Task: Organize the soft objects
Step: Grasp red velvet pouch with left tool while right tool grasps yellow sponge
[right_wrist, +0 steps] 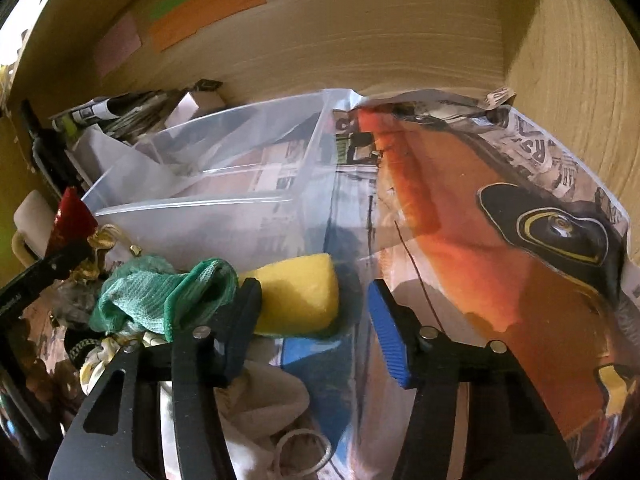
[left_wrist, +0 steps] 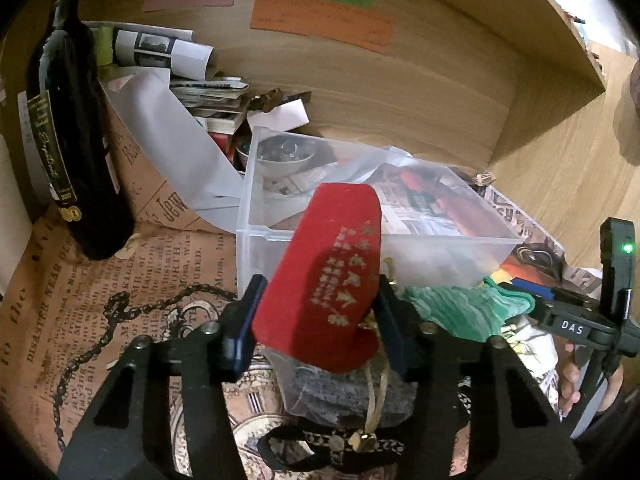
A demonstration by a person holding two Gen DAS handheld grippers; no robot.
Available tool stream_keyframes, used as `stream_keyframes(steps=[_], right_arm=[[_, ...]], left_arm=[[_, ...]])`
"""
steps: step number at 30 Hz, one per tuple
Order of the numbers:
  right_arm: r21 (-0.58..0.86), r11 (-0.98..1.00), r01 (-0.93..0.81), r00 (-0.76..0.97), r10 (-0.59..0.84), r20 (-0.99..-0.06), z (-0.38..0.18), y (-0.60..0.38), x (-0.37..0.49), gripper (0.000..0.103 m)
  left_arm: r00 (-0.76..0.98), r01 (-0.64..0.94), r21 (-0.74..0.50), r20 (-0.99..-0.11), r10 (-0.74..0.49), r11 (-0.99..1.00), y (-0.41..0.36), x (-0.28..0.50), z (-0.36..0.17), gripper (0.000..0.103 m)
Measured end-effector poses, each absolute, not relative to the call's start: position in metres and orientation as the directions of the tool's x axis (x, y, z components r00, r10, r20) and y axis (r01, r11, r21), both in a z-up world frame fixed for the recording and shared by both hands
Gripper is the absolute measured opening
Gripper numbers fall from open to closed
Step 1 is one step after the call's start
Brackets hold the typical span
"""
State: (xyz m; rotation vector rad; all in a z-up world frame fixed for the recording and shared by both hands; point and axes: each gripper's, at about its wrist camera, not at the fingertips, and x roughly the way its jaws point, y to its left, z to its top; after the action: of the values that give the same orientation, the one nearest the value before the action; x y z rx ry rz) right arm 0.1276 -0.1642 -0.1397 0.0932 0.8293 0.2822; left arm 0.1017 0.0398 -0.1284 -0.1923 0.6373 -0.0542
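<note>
Red pouch (left_wrist: 324, 276) bears gold, seemingly Chinese lettering.

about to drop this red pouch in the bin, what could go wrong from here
1. The red velvet pouch, gripped low by the left gripper, may catch the clear plastic bin's near wall.
2. Its dangling gold cord may snag the clutter below.
3. The open right gripper beside the yellow sponge could collide.

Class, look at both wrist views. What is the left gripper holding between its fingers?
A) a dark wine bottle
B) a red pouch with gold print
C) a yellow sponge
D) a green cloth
B: the left gripper is shut on the red pouch, while the yellow sponge lies by the open right gripper.
</note>
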Motion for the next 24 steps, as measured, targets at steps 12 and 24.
stream_keyframes(steps=[12,24], right_arm=[[0.177,0.95,-0.257,0.658,0.306,-0.688,-0.136,-0.161,0.121,0.024],[0.109,0.959,-0.263,0.77,0.277,-0.574,-0.089,-0.17,0.089,0.023]], left_arm=[[0.834,0.016,-0.206,-0.537,-0.127,0.978,0.044,0.086,-0.113,0.022],[0.885,0.054,-0.199,-0.444,-0.139,0.978,0.043,0.066,-0.076,0.021]])
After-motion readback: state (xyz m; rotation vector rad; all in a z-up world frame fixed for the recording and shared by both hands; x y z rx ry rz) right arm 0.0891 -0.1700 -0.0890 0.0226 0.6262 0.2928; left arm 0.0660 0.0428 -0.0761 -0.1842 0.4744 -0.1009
